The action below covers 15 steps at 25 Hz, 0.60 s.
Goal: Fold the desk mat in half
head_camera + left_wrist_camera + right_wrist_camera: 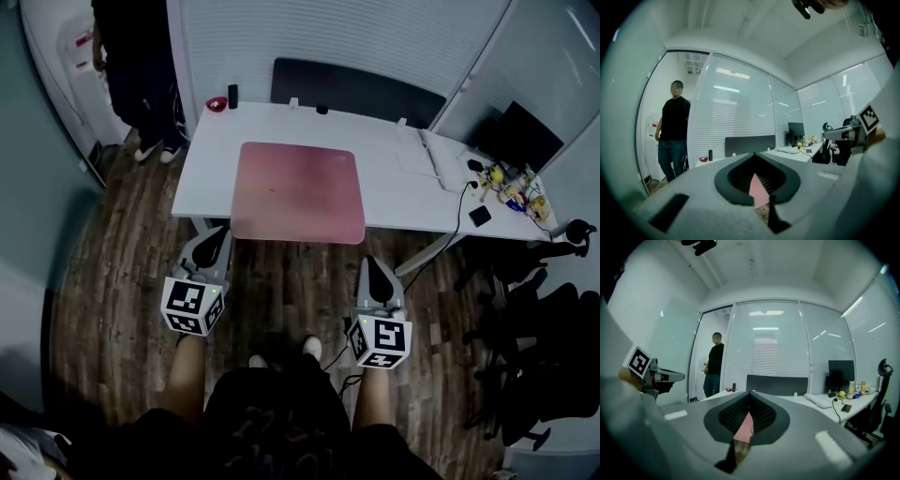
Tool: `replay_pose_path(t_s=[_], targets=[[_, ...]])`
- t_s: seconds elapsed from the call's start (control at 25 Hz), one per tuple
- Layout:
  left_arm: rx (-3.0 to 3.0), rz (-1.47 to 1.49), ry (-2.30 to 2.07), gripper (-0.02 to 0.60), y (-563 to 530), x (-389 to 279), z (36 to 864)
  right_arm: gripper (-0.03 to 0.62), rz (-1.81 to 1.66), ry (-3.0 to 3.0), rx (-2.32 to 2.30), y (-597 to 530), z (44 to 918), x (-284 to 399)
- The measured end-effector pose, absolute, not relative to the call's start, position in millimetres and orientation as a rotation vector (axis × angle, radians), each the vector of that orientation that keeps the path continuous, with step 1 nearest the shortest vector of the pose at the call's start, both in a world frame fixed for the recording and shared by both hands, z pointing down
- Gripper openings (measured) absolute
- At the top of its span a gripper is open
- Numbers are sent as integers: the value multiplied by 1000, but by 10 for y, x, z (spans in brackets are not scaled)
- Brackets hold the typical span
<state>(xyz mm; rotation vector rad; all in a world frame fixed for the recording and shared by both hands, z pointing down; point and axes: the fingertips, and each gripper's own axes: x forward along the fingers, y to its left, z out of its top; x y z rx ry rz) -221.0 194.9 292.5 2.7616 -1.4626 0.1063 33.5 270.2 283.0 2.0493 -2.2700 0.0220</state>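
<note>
Two square black-and-white marker patterns are the only print I can make out, one on the cube of my left gripper (217,239) and one on the cube of my right gripper (377,270). A label on the white unit (82,42) by the door is too small to read. Both grippers are pressed together at the tips with nothing pinched: each gripper view shows the dark pads meeting, with only a sliver of pink visible past them. Both are held level over the wood floor (112,281), in front of the white desk (403,187) and pointing at it. Desk mat (298,192) is pink and lies flat and unfolded on the desk, left of centre, with its near edge hanging slightly over the desk's front edge. Left gripper tip sits just beside the mat's near-left corner; probably a small gap, but the head view doesn't settle contact. Right gripper is near the near-right corner and clearly apart from it. Also on the desk: dark panel (356,94) along the far edge, red dish (217,104) and dark cylinder (232,95) at the far-left corner, white flat device (427,155), black phone (480,216) and monitor (530,136) toward the right. A person in dark clothes (141,66) stands beyond the desk's left end. Black chairs (534,309) are off to the right.
</note>
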Motion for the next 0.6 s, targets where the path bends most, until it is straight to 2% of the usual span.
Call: replay_pose_path(t_s=[0.6], targets=[[2764,82,-1479,2,1829,-2298,2926,8,17,-2283,2085,2568,2828,352]])
